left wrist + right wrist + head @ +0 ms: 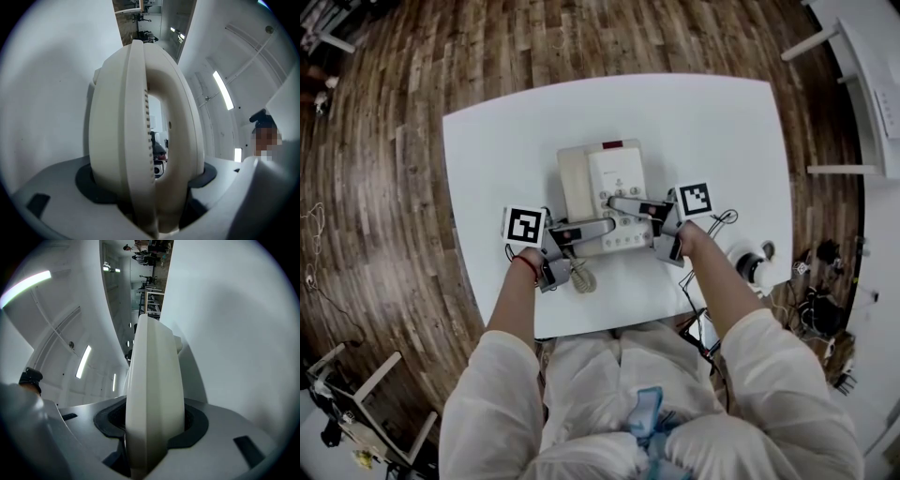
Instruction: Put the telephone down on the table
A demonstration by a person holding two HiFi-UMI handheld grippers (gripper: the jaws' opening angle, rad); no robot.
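My left gripper [149, 190] is clenched on the near-left end of the beige telephone [602, 187], across the handset side. My right gripper [151, 427] is clenched on its near-right edge. The telephone sits over the middle of the white table [712, 131], its coiled cord [582, 276] trailing near. I cannot tell whether it touches down.

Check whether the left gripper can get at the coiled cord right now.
Probably not yet: the left gripper is shut on the telephone. The coiled cord lies close by on the table, nothing between, so letting go comes first.
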